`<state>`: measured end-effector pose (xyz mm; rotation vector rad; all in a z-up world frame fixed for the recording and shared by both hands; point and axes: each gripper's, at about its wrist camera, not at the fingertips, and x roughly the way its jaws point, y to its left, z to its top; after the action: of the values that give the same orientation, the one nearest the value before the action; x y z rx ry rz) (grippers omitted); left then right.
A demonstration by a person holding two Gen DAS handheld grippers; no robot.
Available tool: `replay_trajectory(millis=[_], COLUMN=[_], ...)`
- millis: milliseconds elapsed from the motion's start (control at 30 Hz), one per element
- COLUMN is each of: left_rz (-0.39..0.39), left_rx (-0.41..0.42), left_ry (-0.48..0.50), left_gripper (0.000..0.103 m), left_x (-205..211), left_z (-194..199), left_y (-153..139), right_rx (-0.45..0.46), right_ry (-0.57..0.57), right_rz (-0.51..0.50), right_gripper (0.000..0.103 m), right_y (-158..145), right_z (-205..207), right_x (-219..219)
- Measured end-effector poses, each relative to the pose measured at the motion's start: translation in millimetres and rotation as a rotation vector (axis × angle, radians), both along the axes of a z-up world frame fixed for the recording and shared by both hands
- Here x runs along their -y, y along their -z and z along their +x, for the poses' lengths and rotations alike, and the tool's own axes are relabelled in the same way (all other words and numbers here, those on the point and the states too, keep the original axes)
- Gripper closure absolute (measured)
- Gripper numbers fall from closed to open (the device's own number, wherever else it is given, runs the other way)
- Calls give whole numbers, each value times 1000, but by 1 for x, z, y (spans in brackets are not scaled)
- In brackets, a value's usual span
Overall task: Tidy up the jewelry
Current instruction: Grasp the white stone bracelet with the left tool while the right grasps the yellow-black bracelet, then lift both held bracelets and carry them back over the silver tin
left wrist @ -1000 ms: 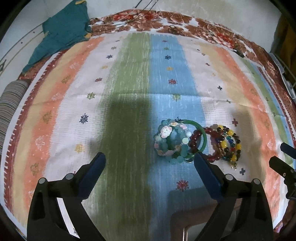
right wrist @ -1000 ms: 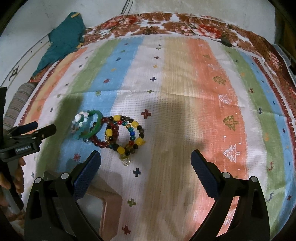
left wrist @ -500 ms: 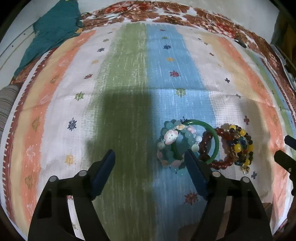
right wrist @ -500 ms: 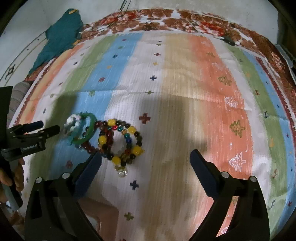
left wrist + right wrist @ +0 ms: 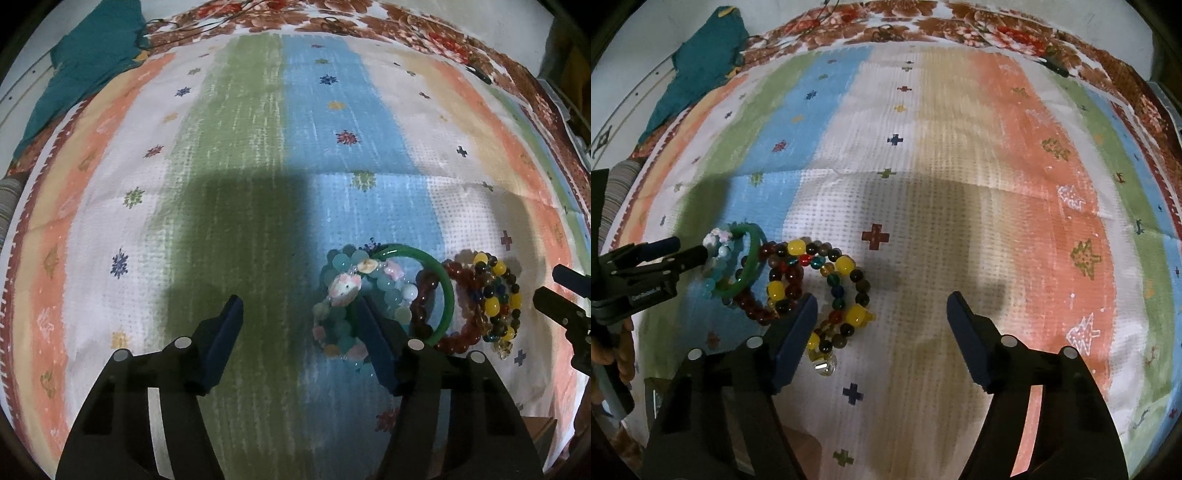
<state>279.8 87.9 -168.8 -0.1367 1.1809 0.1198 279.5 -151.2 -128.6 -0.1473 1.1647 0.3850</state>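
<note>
Hovering: left gripper [image 5: 299,314], jaws wide, right jaw tip over the pastel bead bracelet [image 5: 341,291]; nothing held.
Right gripper [image 5: 881,308]: jaws wide, empty; left jaw tip at the multicolour bead bracelet [image 5: 827,280].
Jewelry: heaped together on the striped cloth [image 5: 258,166], toward its near edge; green bangle [image 5: 445,291] overlaps the pastel beads and the dark red bead bracelet [image 5: 456,338].
Far-left corner: teal fabric [image 5: 85,62].

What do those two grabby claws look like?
Both look the same. The left gripper and the right gripper each have a chunky black body shaped like a V, round silver screw heads, and two flat dark-blue fingers. In the right view, small white lettering marks the left one's side. No cables or sleeves show.
</note>
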Motion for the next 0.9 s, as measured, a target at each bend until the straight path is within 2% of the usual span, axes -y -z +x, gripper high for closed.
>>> replay_trajectory(millis=[133, 200, 333, 467, 567, 600, 633, 733, 900], left_rz=[-30, -48, -55, -80, -60, -63, -66, -62, -46], left_rx=[-13, -18, -14, -12, -10, -12, -11, -6, 0], left_ry=[5, 6, 20, 40, 34, 33, 34, 31, 16], left_gripper=[53, 55, 63, 81, 92, 93, 93, 94, 95], left_x=[0, 1, 4, 8, 9, 8, 8, 5, 1], left_z=[6, 9, 12, 15, 15, 15, 15, 14, 11], left_y=[5, 7, 8, 7, 6, 7, 8, 6, 0], right_rx=[-15, -25, -33, -34, -49, -53, -66, -61, -46], right_ry=[-5, -15, -21, -27, -32, -35, -40, -41, -41], right_rz=[-9, -16, -29, -42, -30, -24, -12, -14, -18], right_gripper=[38, 40, 50, 62, 70, 75, 86, 91, 93], right_y=[7, 13, 20, 24, 27, 28, 29, 27, 23], right_z=[5, 6, 8, 9, 9, 8, 8, 7, 7], right_x=[-4, -7, -11, -13, -14, -13, -14, -15, -14])
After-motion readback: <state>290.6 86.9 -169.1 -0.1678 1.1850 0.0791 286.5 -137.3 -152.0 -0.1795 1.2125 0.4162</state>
